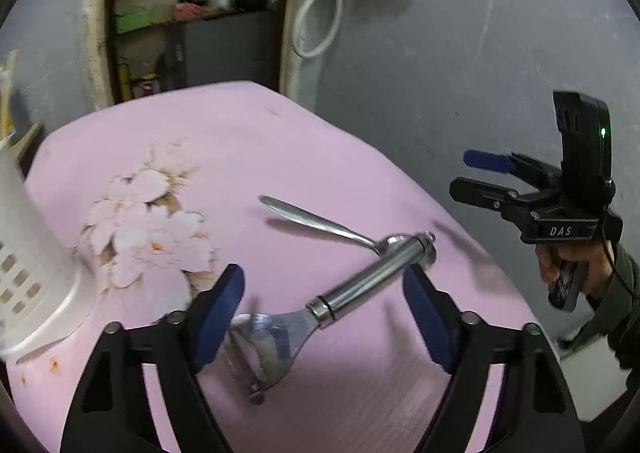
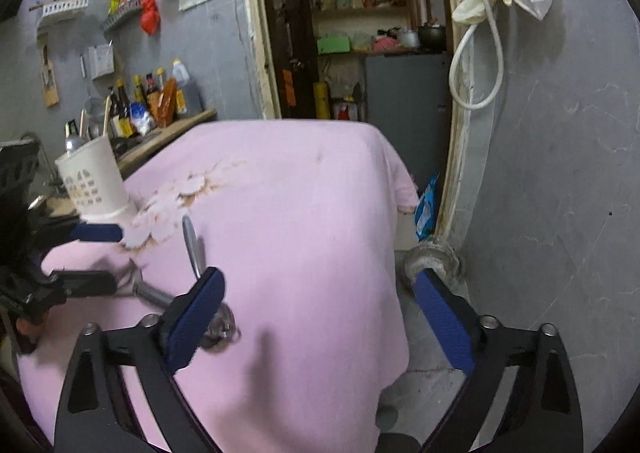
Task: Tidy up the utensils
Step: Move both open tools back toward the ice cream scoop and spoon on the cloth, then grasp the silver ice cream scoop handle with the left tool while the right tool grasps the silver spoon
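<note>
Lying on the pink floral cloth (image 1: 304, 141) that covers the table, a steel peeler (image 1: 320, 305) is seen between the spread fingers of the left gripper (image 1: 322, 313), its blade end near the left pad and its round handle running up to the right pad; whether either pad touches it cannot be told, and nothing is clamped. A spoon (image 1: 316, 219) is laid just beyond the peeler, its bowl end hidden under the tip of the peeler handle, so the two utensils are crossed and touching or nearly so. A white perforated utensil holder (image 1: 28, 249) is set upright at the left edge of the cloth, well apart from both utensils.

The right gripper (image 2: 320, 317) is held wide open and empty beside the table's right edge, one pad over the cloth near the peeler handle's end (image 2: 218, 327), the other over the grey floor. From this view the holder (image 2: 94, 181) is seen at the far left corner, with bottles (image 2: 152, 101) ranged on a shelf behind it. A doorway with stocked shelves (image 2: 360, 5) is seen beyond the table, and a white hose (image 2: 476, 65) is hung on the grey wall.
</note>
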### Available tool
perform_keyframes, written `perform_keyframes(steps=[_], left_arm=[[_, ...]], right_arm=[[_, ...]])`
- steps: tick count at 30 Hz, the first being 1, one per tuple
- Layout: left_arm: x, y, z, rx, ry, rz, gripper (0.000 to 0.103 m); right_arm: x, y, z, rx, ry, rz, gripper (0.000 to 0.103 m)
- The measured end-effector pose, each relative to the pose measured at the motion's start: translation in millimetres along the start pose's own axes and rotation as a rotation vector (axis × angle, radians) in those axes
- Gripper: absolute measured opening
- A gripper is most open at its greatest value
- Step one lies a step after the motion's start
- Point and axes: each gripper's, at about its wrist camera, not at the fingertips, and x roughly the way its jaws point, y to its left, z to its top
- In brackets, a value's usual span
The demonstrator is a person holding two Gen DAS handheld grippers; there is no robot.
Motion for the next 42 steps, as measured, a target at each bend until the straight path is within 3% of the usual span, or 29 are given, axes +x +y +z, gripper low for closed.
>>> perform_keyframes(steps=[4, 8, 10, 17, 23, 29, 31, 37, 42], left_arm=[[21, -9, 0, 0.078, 0.064, -0.022, 0.059], [44, -19, 4, 0.162, 0.122, -0.019, 0.054], [54, -24, 1, 0.198, 0.153, 0.004, 0.045], [61, -15, 2, 0.178, 0.137, 0.016, 0.031], [47, 17, 6, 0.030, 0.117, 0.059, 0.016], [27, 62, 6, -0.198, 0.097, 0.098, 0.015], [20, 73, 5, -0.265, 0.091, 0.123, 0.015], [-1, 100, -1, -0.461, 0.054, 0.171, 0.015], [-19, 104, -15, -0.549, -0.001, 0.183, 0.015]], right_arm=[[-1, 1, -9, -0.036, 0.057, 0.025, 0.079], [-2, 5, -19, -0.082, 0.103, 0.042, 0.075], [-2, 8, -23, -0.097, 0.117, 0.048, 0.075], [2, 16, -25, -0.117, 0.138, 0.072, 0.075], [16, 36, -19, -0.185, 0.155, 0.115, 0.074], [36, 60, -11, -0.258, 0.172, 0.142, 0.072], [40, 68, -10, -0.290, 0.181, 0.131, 0.056], [40, 81, -18, -0.297, 0.215, 0.130, 0.032], [30, 88, -21, -0.246, 0.251, 0.193, 0.032]])
